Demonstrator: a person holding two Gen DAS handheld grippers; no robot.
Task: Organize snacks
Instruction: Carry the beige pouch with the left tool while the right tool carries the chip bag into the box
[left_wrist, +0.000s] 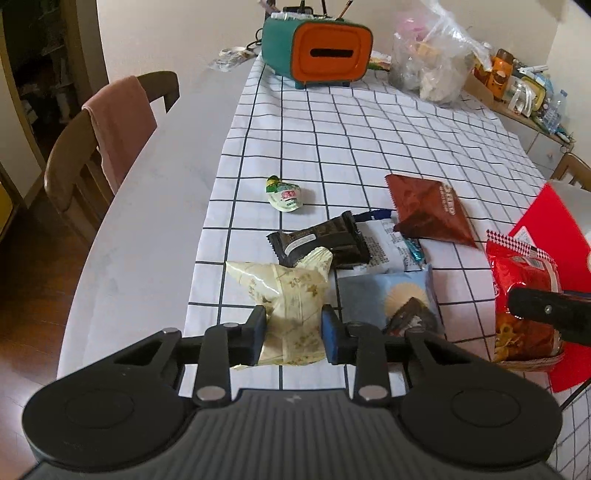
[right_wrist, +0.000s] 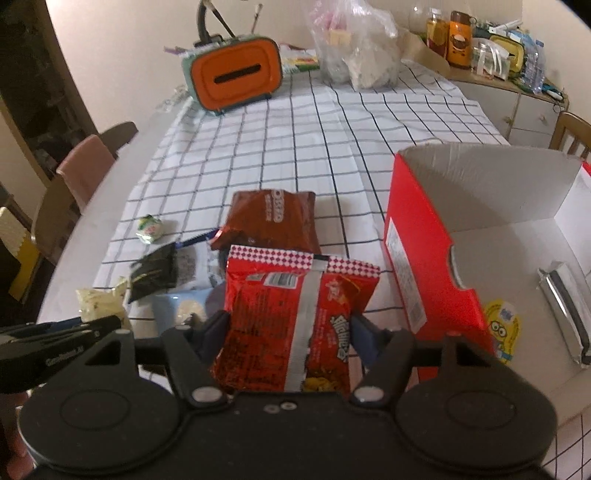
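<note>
Left tool (left_wrist: 293, 334) pinches cream snack packet (left_wrist: 284, 295); right tool (right_wrist: 291, 334) clamps red chip bag (right_wrist: 295, 317) above tabletop (left_wrist: 147, 221). Carry each clear over the red box (right_wrist: 417, 236) wall, then release inside.

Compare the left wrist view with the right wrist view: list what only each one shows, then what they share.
Only the left wrist view: the left gripper shut on the cream packet.
Only the right wrist view: the red box interior, with a silver packet and a yellow cartoon packet.
Both: the red snack bag in the right gripper, the brown packet, the orange-fronted tissue box.
</note>
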